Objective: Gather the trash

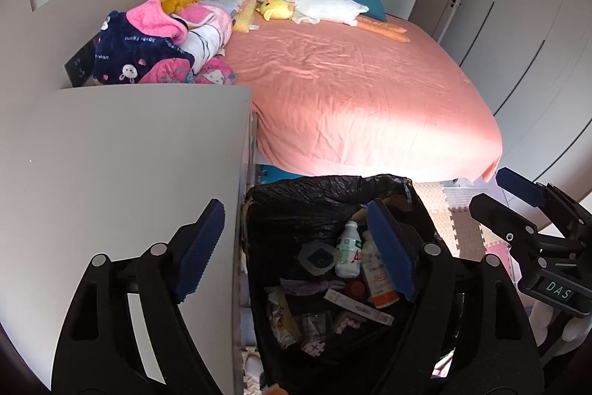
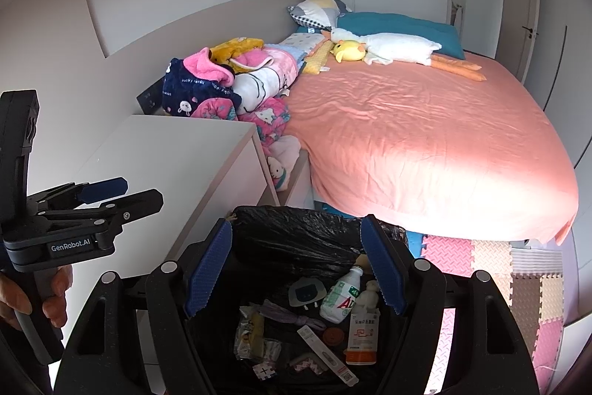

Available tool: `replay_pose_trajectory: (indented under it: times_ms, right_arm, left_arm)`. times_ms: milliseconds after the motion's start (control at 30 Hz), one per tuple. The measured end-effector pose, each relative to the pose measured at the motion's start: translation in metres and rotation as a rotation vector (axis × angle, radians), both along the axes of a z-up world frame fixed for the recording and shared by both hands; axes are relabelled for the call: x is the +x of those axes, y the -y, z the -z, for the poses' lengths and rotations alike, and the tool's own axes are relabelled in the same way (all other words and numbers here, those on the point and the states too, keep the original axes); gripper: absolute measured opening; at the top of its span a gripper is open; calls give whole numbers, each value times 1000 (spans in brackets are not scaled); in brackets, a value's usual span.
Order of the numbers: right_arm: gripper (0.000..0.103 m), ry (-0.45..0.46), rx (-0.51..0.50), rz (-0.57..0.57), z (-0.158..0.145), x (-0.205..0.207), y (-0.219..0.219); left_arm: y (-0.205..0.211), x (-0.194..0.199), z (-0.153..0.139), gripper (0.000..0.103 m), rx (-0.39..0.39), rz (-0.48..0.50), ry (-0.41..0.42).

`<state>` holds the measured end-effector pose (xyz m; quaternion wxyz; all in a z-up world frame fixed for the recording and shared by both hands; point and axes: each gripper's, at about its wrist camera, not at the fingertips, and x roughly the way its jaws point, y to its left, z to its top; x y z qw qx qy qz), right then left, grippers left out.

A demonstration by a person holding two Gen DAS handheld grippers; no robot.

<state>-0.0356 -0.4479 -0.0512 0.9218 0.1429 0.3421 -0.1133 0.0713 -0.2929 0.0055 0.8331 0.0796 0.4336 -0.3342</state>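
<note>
Two grippers, both yours, hang over the bin (image 2: 296, 239), each with fingers spread and nothing between them, so whatever you carried looks delivered. Left gripper (image 1: 296, 250): jaws wide, one finger over the nightstand (image 1: 129, 154), the other over the bin's right rim. Right gripper (image 2: 296, 269): jaws apart, straddling the bin mouth. Trash, lying in the black liner: bottle (image 2: 338, 298) leaning toward the far rim, carton (image 2: 362, 335) beside it, test strip (image 2: 325, 354) near the front, wrappers (image 2: 255, 339) at left, some too crumpled to identify. Bin stands between the nightstand's corner and the bed (image 2: 425, 143) edge, within reach of both.
</note>
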Motion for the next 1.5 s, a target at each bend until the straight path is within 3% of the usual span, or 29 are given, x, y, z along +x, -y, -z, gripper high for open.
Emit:
replay_pose_trajectory:
  times_ms: [33, 133, 467, 1500]
  right_arm:
    - [73, -2, -1, -1, 0, 1, 0]
    - [73, -2, -2, -4, -1, 2, -2]
    - [73, -6, -2, -5, 0, 5, -4]
    - [73, -9, -1, -1, 7, 4, -2]
  left_arm:
    - [-1, 0, 0, 94, -1, -3, -2]
    - [-2, 1, -1, 96, -10, -5, -7]
    - [-4, 8, 3, 96, -19, -9, -53]
    - [-1, 5, -1, 96, -19, 3, -7]
